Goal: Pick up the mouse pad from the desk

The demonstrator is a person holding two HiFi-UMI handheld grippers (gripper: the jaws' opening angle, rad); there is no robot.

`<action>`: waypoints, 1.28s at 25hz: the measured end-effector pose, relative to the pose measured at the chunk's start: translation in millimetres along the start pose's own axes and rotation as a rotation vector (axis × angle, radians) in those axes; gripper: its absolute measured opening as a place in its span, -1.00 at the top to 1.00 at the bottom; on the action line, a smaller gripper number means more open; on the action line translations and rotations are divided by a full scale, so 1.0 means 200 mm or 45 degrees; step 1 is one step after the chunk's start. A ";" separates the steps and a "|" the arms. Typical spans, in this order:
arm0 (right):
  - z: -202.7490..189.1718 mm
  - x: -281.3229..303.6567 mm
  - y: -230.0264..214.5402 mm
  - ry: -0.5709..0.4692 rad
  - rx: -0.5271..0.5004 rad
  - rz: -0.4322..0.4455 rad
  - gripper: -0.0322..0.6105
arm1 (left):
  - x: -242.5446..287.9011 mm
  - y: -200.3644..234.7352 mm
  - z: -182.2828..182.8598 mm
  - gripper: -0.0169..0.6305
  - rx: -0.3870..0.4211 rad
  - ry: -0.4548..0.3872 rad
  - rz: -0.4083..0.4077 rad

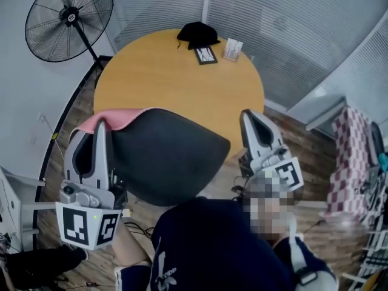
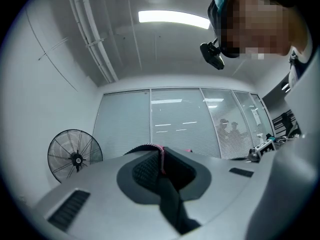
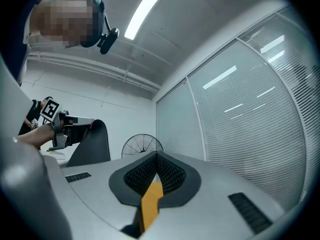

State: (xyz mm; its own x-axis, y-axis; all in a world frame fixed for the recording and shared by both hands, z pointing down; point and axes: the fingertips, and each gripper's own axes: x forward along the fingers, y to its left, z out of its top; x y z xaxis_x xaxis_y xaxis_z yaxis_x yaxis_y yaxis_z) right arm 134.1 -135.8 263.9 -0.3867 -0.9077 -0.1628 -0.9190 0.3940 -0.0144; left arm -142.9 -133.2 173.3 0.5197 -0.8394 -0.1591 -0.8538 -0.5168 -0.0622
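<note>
1. Grip is made: the left gripper is clamped on one edge of the pad. The left gripper view shows the pad's pink-trimmed rim pinched between the closed jaws.
2. Lift looks done. The pad hangs from that gripper as a dark sheet with its pink face turned up at the held corner. It sags out over the near edge of the desk and seems to be off the wood altogether, though its far tip is hard to judge from above.
3. The right gripper takes no part. Its jaws are together with nothing between them, and it is held up beside the pad, apart from it.
4. Only the cap and a few small items remain at the desk's far side, so nothing is in the way.
5. What is left, as I judge it: little or nothing beyond holding the pad clear.
</note>
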 end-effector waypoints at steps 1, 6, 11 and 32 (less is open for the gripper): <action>0.01 -0.01 0.00 0.002 -0.002 0.002 0.89 | -0.02 0.00 -0.01 0.89 -0.009 0.008 0.008; 0.02 -0.01 -0.02 0.017 -0.003 0.000 0.89 | -0.05 0.05 -0.08 0.89 -0.047 0.060 0.067; 0.02 -0.04 -0.05 0.022 -0.003 -0.025 0.89 | -0.06 0.07 -0.12 0.89 -0.041 0.092 0.106; 0.00 -0.03 -0.05 0.033 -0.012 -0.037 0.89 | 0.03 -0.02 -0.11 0.89 -0.048 0.055 0.023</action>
State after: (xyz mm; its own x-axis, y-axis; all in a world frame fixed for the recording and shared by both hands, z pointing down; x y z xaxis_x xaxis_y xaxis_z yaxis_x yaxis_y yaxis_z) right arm 146.1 -133.7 264.9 -0.3617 -0.9222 -0.1369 -0.9304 0.3664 -0.0098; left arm -136.5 -140.1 193.7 0.5054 -0.8549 -0.1173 -0.8619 -0.5065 -0.0224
